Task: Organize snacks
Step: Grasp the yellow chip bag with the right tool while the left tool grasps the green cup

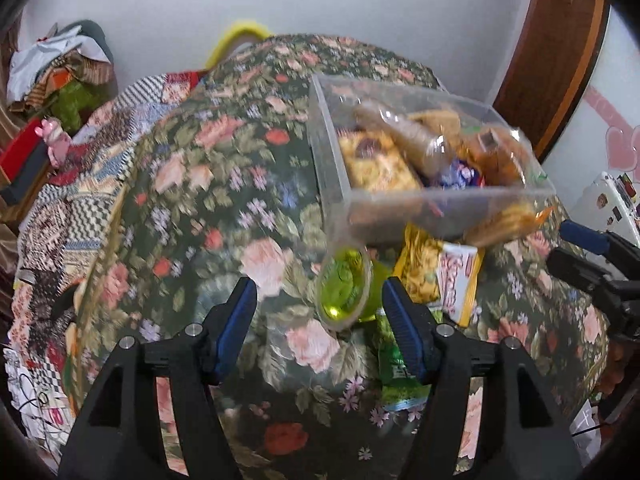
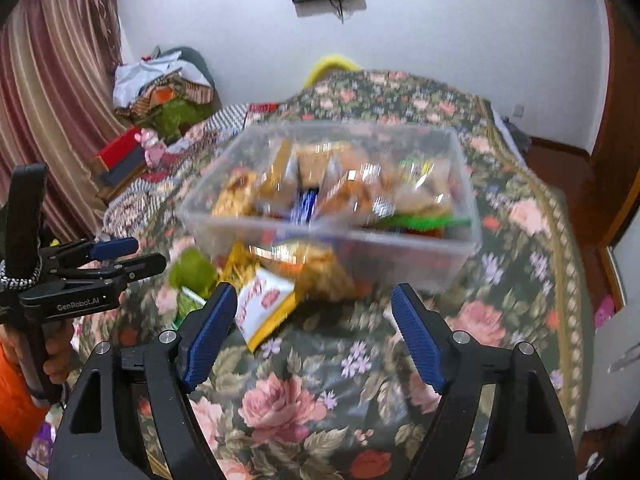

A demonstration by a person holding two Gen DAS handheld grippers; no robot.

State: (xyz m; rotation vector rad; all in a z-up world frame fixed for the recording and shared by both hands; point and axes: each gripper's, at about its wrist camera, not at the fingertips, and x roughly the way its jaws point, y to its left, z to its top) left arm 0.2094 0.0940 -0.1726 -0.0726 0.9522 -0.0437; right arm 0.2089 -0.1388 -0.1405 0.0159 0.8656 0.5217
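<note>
A clear plastic box holds several wrapped snacks on a floral bedspread. In front of it lie a green jelly cup on its side, a yellow and white snack packet and a green wrapper. An orange biscuit pack leans at the box's front. My left gripper is open, with the jelly cup just ahead between its fingers. My right gripper is open and empty, just short of the box and packet. Both views are motion-blurred.
The floral bedspread covers the bed. A patchwork quilt lies on its left. Piled clothes and a red box sit at the back left. A wooden door stands at the right.
</note>
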